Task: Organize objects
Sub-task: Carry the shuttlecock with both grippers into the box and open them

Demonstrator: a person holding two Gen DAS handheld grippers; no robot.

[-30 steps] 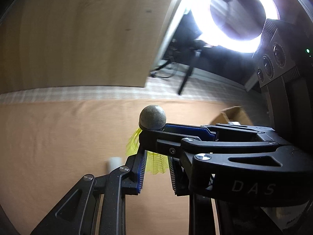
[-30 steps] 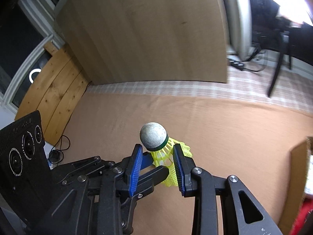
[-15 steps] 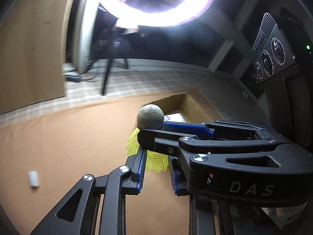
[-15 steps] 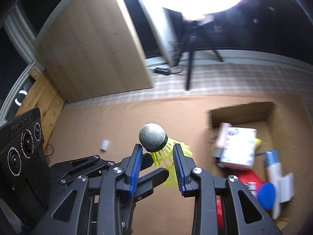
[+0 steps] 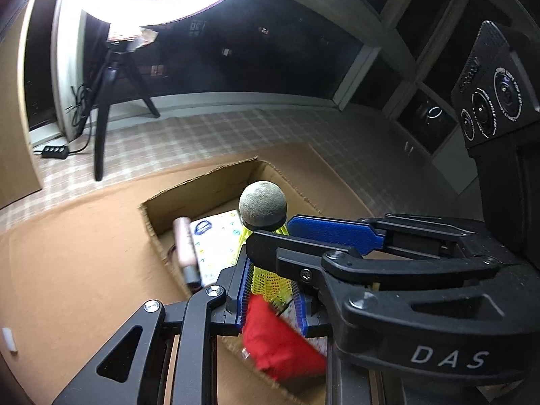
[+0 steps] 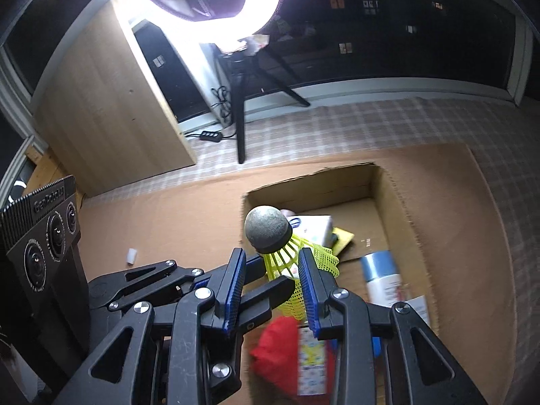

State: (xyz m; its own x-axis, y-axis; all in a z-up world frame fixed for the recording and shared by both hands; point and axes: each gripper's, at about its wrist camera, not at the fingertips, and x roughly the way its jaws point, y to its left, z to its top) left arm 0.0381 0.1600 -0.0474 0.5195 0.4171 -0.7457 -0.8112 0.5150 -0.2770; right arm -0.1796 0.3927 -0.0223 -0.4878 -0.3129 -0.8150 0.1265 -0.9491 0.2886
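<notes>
A yellow shuttlecock (image 5: 266, 270) with a grey cork head is held by both grippers at once, head up. My left gripper (image 5: 271, 288) grips its mesh skirt from the sides. My right gripper (image 6: 271, 278) crosses in from the right and also closes on the skirt (image 6: 297, 270). Both hold it above an open cardboard box (image 5: 202, 185) that also shows in the right wrist view (image 6: 391, 202). The box holds a white printed packet (image 5: 216, 239), a pink tube (image 5: 184, 239), a red cloth item (image 5: 280, 347), and a blue-capped can (image 6: 381, 273).
A small white cylinder (image 6: 131, 255) lies on the brown mat left of the box; it also shows in the left wrist view (image 5: 8, 339). A ring light on a tripod (image 6: 241, 125) stands behind on checkered floor. A wooden panel (image 6: 111, 111) stands at back left.
Both grippers have swung right with the shuttlecock, from over bare mat to above the open box. The grip on the shuttlecock has not changed.
</notes>
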